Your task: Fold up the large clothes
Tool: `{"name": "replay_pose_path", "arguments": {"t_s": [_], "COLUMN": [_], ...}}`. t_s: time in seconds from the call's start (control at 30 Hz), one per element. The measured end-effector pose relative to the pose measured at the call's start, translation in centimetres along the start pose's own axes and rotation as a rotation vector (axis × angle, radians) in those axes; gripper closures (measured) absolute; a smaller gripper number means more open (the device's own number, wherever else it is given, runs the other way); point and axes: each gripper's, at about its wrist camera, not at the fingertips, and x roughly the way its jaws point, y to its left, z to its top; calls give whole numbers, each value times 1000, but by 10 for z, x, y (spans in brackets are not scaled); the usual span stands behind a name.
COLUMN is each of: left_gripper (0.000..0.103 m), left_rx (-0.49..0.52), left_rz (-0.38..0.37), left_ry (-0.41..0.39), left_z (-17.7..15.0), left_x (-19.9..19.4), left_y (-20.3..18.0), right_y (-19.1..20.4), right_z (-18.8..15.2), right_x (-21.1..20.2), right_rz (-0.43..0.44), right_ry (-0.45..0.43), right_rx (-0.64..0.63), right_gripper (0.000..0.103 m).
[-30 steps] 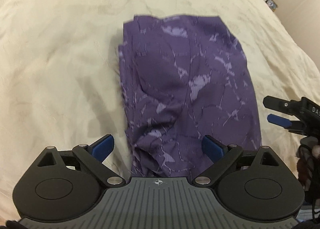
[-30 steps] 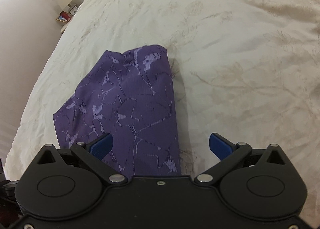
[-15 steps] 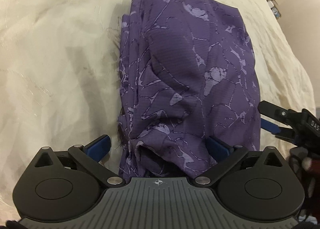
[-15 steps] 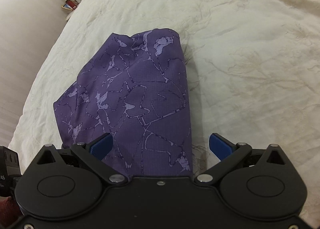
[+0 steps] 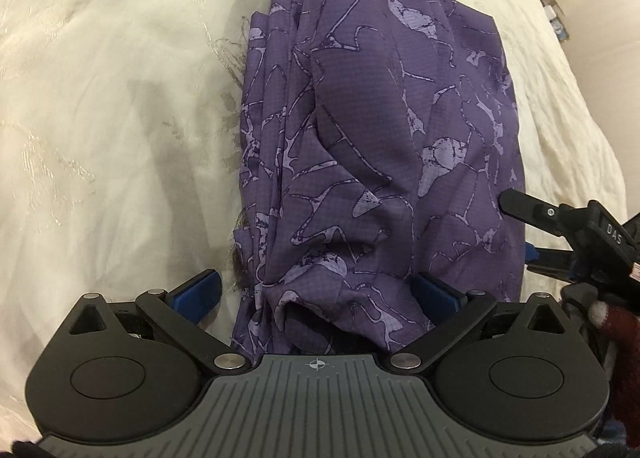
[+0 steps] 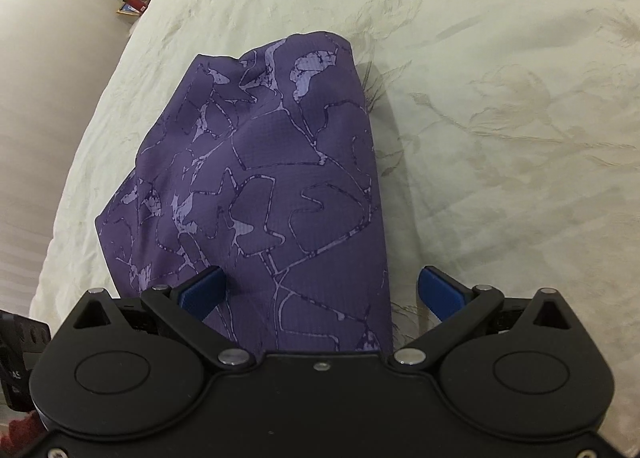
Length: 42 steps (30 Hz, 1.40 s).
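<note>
A purple patterned garment (image 5: 380,146) lies folded into a long stack on the cream bedspread (image 5: 100,118). My left gripper (image 5: 316,292) is open, its blue fingers astride the near left end of the stack. My right gripper (image 6: 322,290) is open over the near right end of the garment (image 6: 272,186), fabric between its fingers. The right gripper also shows in the left wrist view (image 5: 532,234) at the garment's right edge.
The bed's edge runs close on the right in the left wrist view, with a wall and small boxes (image 5: 556,14) beyond. In the right wrist view the edge is on the left, with shelf items (image 6: 134,2) past it. Bedspread extends wide on the other sides.
Both grippers have moved forward and lower onto the near end of the folded garment, which now fills more of each view. Both stay open.
</note>
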Motion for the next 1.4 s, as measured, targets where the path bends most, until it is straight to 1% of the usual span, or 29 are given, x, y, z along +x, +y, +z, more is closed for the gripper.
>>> {"name": "replay_pose_path", "arguments": {"t_s": [0.1, 0.33, 0.5, 0.57, 0.63, 0.67, 0.7, 0.73, 0.77, 0.87, 0.97, 1.03, 1.13, 1.23, 1.3, 1.33, 1.4], "left_gripper": [0, 0, 0, 0, 1, 1, 2, 3, 6, 6, 7, 7, 7, 9, 10, 12, 13], "left_rx": [-14, -48, -52, -58, -78, -87, -89, -81, -63, -52, -78, -67, -29, 30, 75, 91, 96], "left_rz": [-25, -155, -178, -200, -238, -259, -278, -285, -289, -292, -325, -341, -368, -384, -375, -358, -292], "left_ry": [12, 30, 31, 24, 15, 17, 20, 22, 25, 20, -11, -33, -50, -53, -67, -71, -89], "left_z": [2, 4, 5, 4, 3, 0, -2, -4, -5, -9, -9, -3, 18, 48, 69, 78, 94], "left_x": [3, 10, 12, 12, 14, 14, 16, 18, 20, 26, 33, 43, 69, 100, 117, 125, 141], "left_y": [6, 27, 31, 33, 33, 33, 30, 24, 16, -7, -34, -63, -114, -169, -203, -218, -243], "right_y": [-3, -12, -16, -21, -29, -31, -33, -34, -33, -33, -37, -47, -71, -106, -128, -139, -155], "right_z": [4, 13, 19, 22, 24, 25, 27, 28, 30, 36, 54, 74, 107, 145, 170, 182, 200], "right_x": [4, 17, 27, 29, 29, 28, 27, 24, 20, 5, -19, -35, -62, -93, -113, -122, -134], "right_rz": [23, 118, 219, 263, 311, 328, 341, 330, 319, 335, 349, 340, 296, 227, 175, 147, 82], "right_ry": [19, 61, 82, 87, 96, 103, 105, 105, 109, 110, 87, 77, 43, -3, -41, -59, -88], "right_rx": [9, 33, 14, 6, 20, 33, 41, 28, -6, -57, -114, -137, -162, -164, -158, -156, -143], "right_gripper": [1, 0, 0, 0, 0, 3, 10, 25, 32, 43, 45, 45, 45, 45, 45, 44, 40]}}
